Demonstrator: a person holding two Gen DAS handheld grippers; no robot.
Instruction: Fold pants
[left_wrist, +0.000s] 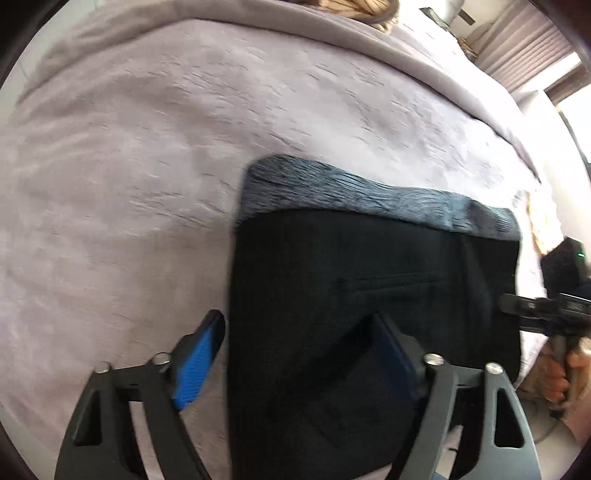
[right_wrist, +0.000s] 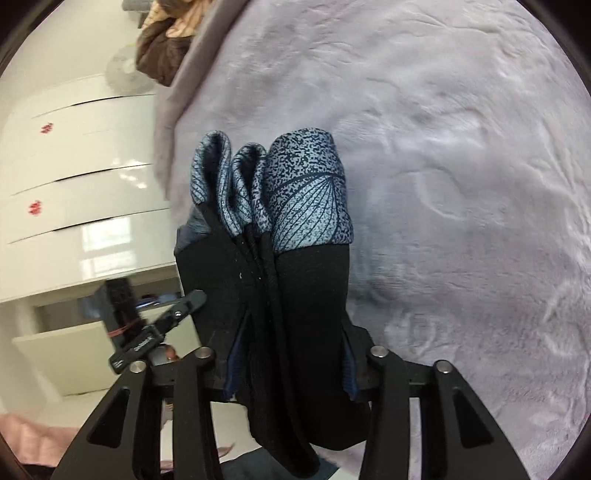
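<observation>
The black pants, folded into a stack with a blue-grey patterned waistband, rest on the lilac bedspread. My left gripper stands open straddling the stack's left edge: its blue left pad is over the bedspread and the other finger is over the black cloth. In the right wrist view the layered pants fill the gap of my right gripper, whose pads press on both sides of the stack. The right gripper shows at the stack's right edge, held by a hand.
White drawers stand beside the bed on the left of the right wrist view. Brown and peach clothing lies at the bed's far corner. A curtained window is beyond the bed. The bedspread spreads wide to the left and ahead.
</observation>
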